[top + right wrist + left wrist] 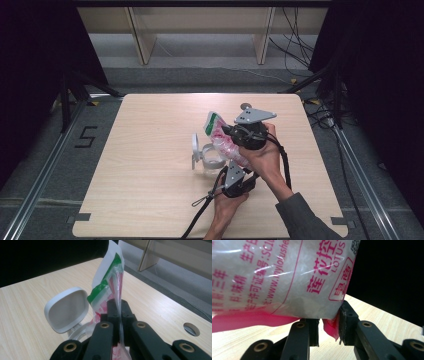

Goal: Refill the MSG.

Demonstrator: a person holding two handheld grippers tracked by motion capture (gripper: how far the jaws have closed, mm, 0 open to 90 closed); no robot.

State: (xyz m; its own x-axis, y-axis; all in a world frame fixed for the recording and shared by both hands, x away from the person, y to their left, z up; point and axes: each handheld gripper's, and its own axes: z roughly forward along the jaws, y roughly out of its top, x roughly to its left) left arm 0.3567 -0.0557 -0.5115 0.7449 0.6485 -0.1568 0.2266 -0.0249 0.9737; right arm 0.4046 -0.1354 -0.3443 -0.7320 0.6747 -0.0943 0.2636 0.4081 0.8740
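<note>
A plastic bag (pixel 220 131) with red print and a green top strip hangs tilted over the table's middle, held between both grippers. My right gripper (pixel 231 132) is shut on the bag's thin film (pixel 110 282) just below the green strip, its jaws (pixel 118 307) pressed together. My left gripper (pixel 236 167) holds the bag's lower end; its bulging bottom (pixel 274 277) and pink seam sit between the jaws (pixel 329 325), which stand partly apart. Beneath the bag's mouth stands a clear round container (pixel 212 161) with its white hinged lid (pixel 196 142) (pixel 66 310) flipped up.
The light wooden table (pixel 150 190) has bare room on its left, front and back. A round hole (pixel 191 329) sits near one table edge. Black stands and cables (pixel 300 45) lie on the floor behind, with wooden shelf legs (pixel 142 40) farther back.
</note>
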